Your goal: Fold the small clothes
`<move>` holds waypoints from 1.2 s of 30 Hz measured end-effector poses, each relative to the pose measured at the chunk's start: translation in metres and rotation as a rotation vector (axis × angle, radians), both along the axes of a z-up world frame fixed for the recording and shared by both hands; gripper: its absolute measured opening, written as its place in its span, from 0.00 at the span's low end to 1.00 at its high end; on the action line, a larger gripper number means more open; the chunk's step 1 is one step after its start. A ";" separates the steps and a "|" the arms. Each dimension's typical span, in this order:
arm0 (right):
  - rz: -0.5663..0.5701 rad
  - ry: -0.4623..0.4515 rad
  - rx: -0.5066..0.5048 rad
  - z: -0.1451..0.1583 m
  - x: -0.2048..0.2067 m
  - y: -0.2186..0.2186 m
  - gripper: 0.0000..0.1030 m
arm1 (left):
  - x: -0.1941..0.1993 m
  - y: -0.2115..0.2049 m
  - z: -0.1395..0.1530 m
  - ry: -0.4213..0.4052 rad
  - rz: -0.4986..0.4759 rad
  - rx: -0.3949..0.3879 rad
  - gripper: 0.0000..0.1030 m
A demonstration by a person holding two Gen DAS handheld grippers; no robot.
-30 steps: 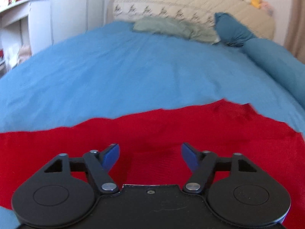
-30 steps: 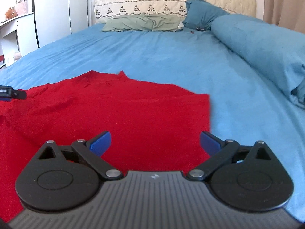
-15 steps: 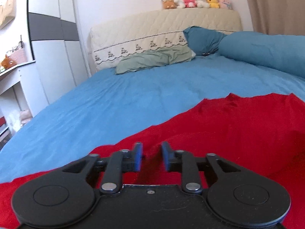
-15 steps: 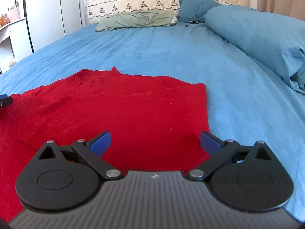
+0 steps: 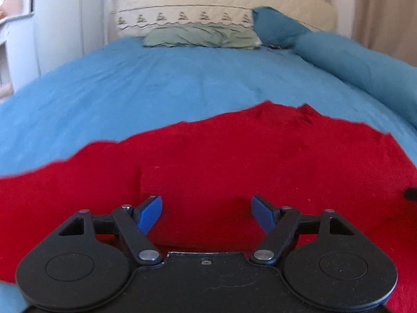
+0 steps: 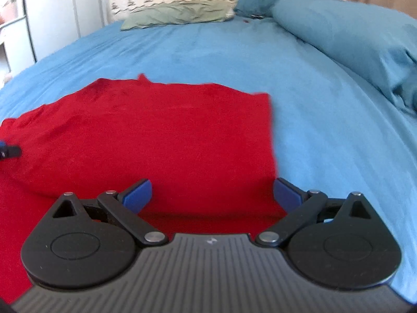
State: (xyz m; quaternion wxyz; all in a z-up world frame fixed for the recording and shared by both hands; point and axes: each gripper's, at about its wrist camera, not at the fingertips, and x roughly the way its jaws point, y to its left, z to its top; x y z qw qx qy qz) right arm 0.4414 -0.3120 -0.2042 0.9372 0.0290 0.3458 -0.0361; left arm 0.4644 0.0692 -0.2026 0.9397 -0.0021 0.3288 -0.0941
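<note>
A red garment lies spread flat on the blue bedsheet; it also shows in the right wrist view, with its right edge straight. My left gripper is open and empty, low over the garment's near part. My right gripper is open and empty over the garment's near right corner. The tip of the left gripper shows at the left edge of the right wrist view, and a dark tip of the right gripper at the right edge of the left wrist view.
A grey-green pillow and a teal pillow lie at the quilted headboard. A rolled blue duvet runs along the bed's right side. White cupboards stand left of the bed.
My left gripper closed half a second ago, then opened again and dropped lower over the garment. My right gripper stayed open and moved slightly forward.
</note>
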 end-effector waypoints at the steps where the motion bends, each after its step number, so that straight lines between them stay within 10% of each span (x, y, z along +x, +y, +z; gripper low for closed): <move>1: -0.019 0.002 0.025 -0.002 -0.003 -0.008 1.00 | 0.000 0.003 0.001 0.003 0.005 -0.018 0.78; 10: 0.007 -0.090 -0.026 0.044 -0.033 0.009 1.00 | -0.026 0.001 0.050 -0.024 0.047 -0.038 0.87; 23: 0.269 -0.172 0.020 0.169 -0.086 0.129 1.00 | -0.133 0.116 0.171 -0.140 0.239 -0.135 1.00; 36: 0.403 -0.085 0.117 0.136 -0.085 0.260 1.00 | -0.164 0.306 0.101 -0.077 0.605 -0.251 0.95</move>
